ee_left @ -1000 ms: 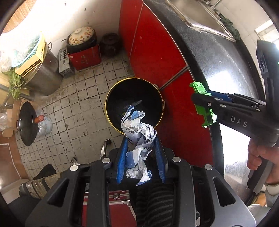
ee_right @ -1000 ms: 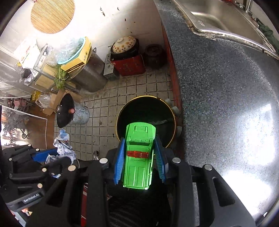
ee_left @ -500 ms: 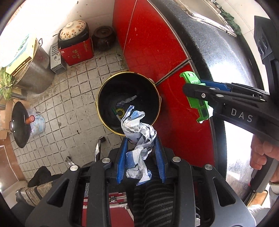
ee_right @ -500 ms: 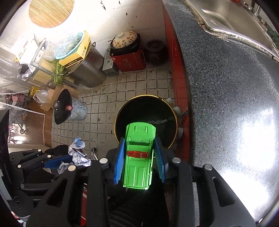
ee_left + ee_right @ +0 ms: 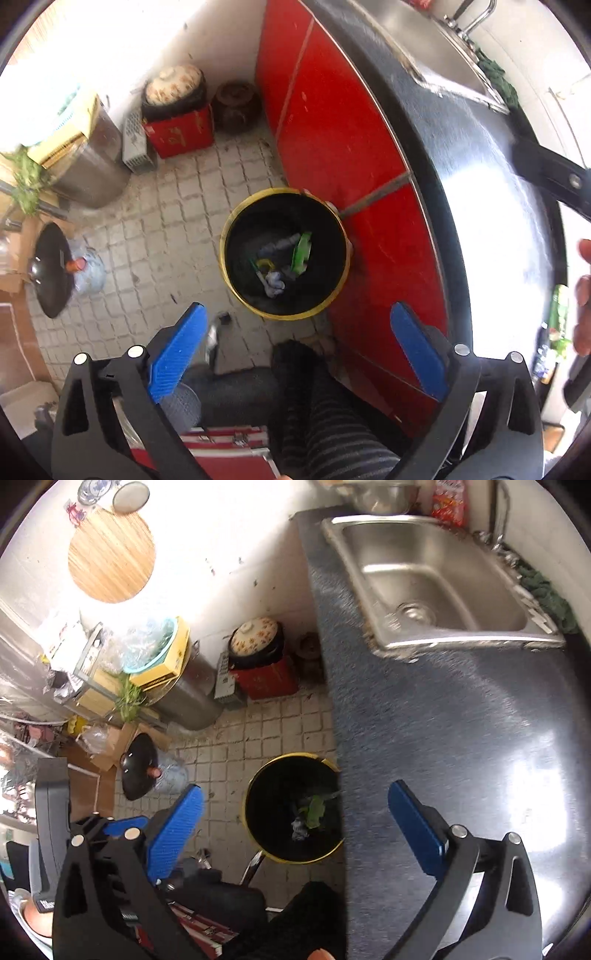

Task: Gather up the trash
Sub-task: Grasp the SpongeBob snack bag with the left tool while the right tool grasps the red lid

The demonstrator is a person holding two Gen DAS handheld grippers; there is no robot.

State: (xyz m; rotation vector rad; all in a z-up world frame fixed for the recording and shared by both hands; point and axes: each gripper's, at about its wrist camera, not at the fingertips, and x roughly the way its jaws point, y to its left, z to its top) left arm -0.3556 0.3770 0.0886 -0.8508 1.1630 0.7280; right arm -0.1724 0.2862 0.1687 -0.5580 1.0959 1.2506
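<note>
Trash (image 5: pixel 274 288) in the bin (image 5: pixel 236 295); left claw (image 5: pixel 297 350), right claw (image 5: pixel 295 827) opening wide, empty.

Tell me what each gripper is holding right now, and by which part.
Nothing: the left gripper and right gripper are opening, empty. The green toy car lies in the black yellow-rimmed bin.

Tiled floor (image 5: pixel 155 236), yellow-rimmed trash bin (image 5: pixel 236 295), red box (image 5: pixel 181 131)

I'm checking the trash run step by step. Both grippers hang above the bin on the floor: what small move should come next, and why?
Probably lift both hands away from the bin and look for more trash. The left gripper and right gripper are opening with nothing between their fingers, and the green toy car and crumpled paper lie inside the bin.
</note>
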